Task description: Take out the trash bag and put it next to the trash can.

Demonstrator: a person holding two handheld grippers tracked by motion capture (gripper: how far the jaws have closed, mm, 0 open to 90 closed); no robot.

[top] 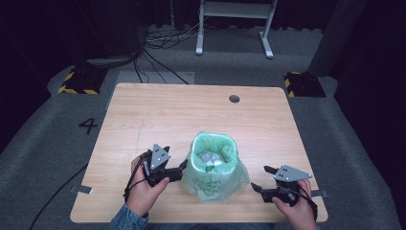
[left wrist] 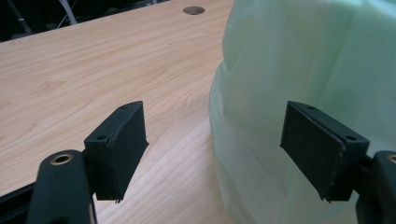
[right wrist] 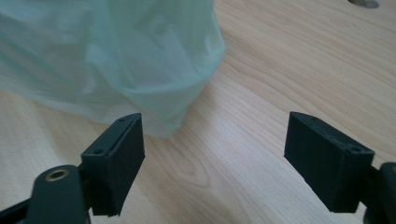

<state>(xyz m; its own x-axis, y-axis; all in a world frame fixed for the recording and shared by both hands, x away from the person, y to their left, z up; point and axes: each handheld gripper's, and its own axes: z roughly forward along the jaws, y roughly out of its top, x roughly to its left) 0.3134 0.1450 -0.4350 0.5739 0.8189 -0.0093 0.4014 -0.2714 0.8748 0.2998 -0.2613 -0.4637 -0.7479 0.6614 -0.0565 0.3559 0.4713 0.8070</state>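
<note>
While bag point(top: 214, 165) mid-table — left tongs point(top: 179, 171) beside | right tongs point(top: 262, 178) apart

The pale items point(top: 211, 159) inside the green bag point(top: 214, 167) are too small to identify (white, perhaps crumpled). In the left gripper view the bag point(left wrist: 303, 93) is cut off at top and right edges; its base stays blurred.

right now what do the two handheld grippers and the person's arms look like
Both are black two-jaw tools. The left gripper and the right gripper each carry a grey three-cornered plate on top and have flat, blocky black pads with small screw holes. A brass-ringed hole shows on each jaw arm. Black cables loop by the left hand, and a blue denim sleeve covers that wrist.
</note>
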